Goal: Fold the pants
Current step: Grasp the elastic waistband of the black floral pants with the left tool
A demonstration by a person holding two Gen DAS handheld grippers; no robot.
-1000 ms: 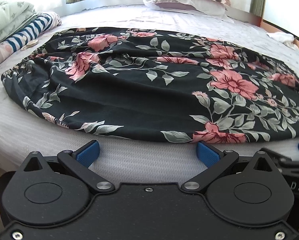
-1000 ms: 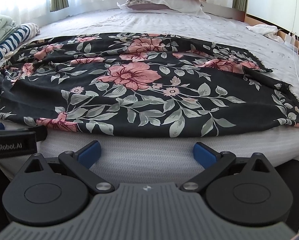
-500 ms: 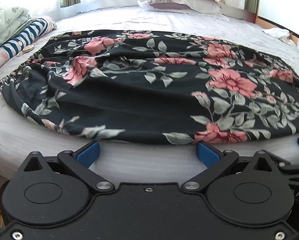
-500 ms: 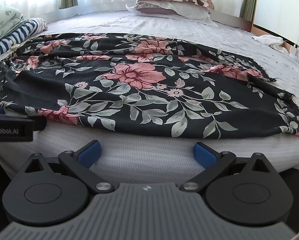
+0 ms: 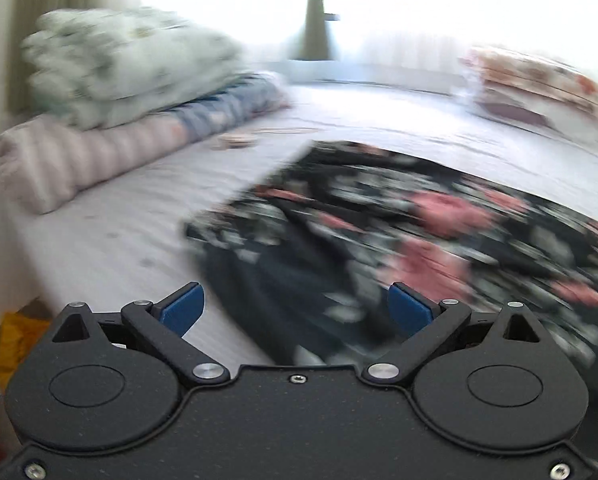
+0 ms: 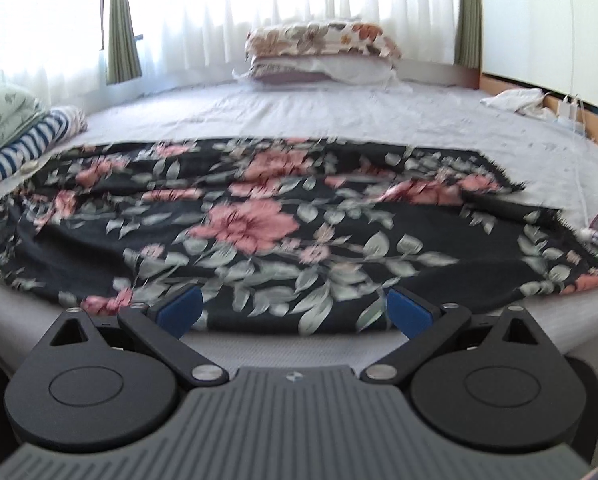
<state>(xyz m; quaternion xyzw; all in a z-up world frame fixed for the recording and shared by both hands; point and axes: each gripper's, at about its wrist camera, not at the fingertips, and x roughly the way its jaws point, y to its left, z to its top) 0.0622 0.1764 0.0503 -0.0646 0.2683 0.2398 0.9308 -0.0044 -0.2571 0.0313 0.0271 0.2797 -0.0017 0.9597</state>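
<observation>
Pants point(image 6: 267, 232) flat on bed point(image 6: 339, 116), just ahead of both grippers | left gripper point(image 5: 297, 312) spread, empty; right gripper point(image 6: 293, 312) spread, empty | no readable writing

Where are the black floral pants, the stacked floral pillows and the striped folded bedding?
black floral pants point(image 6: 251, 224), right wrist view, big pink flower.
stacked floral pillows point(image 6: 319, 40), right wrist view, top pillow.
striped folded bedding point(image 6: 31, 146), right wrist view, striped end.

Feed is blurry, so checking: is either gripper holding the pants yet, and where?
Nothing is held. The left gripper and right gripper are both open, jaws spread above the floral pants lying flat on the bed.
</observation>
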